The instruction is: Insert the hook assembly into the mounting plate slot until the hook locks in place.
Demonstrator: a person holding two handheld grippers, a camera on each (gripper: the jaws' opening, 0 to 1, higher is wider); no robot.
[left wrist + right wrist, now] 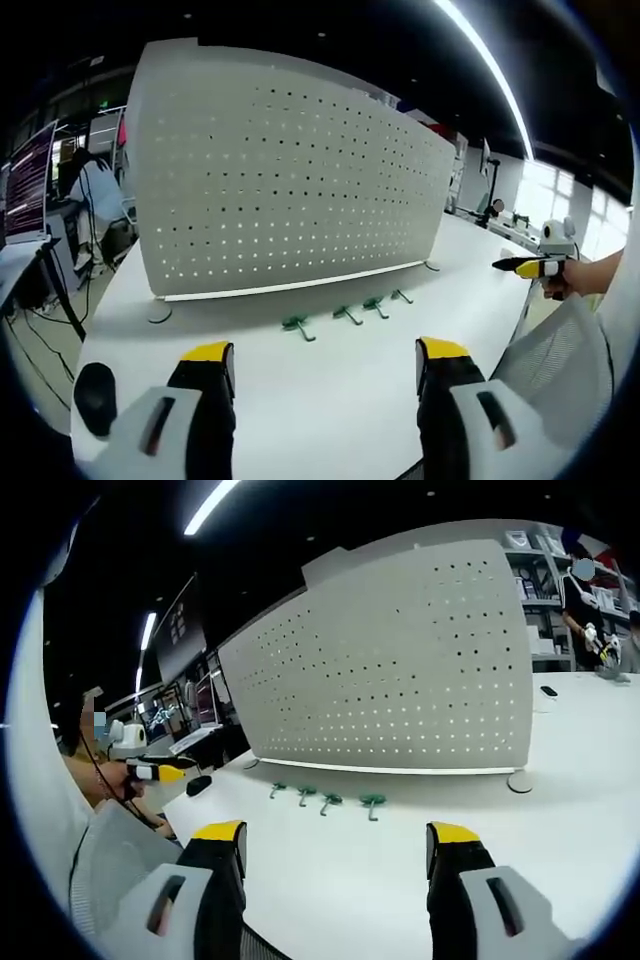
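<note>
A: Left gripper view: left claw (325, 365) spread wide with nothing between the yellow-tipped jaws, hanging over the white counter (330, 400). Ahead, 4 green hook assemblies (346, 314) lying in a row on the counter, just in front of the upright perforated mounting plate (290, 180).

B: Right gripper view: same story. Right claw (335, 847) also gaping, holding nothing, above the counter (560, 810). Row of 4 hooks (322, 797) apart from the foot of the plate (400, 670), none seated in a hole.

A: Off at the edge, the other claw (528, 266) visible in a hand, well away from the hooks. Seen from the right side too (160, 771).

B: So, probably the very start: reach not yet made, no hook picked.

A: Next move, likely: bring 1 claw down over a single hook, close on its green base without nudging the neighbours.

B: Then lift, turn the prongs toward the plate, line up with a row of holes, push in and drop until locked. Hard to read the prong shape from here; too small.
</note>
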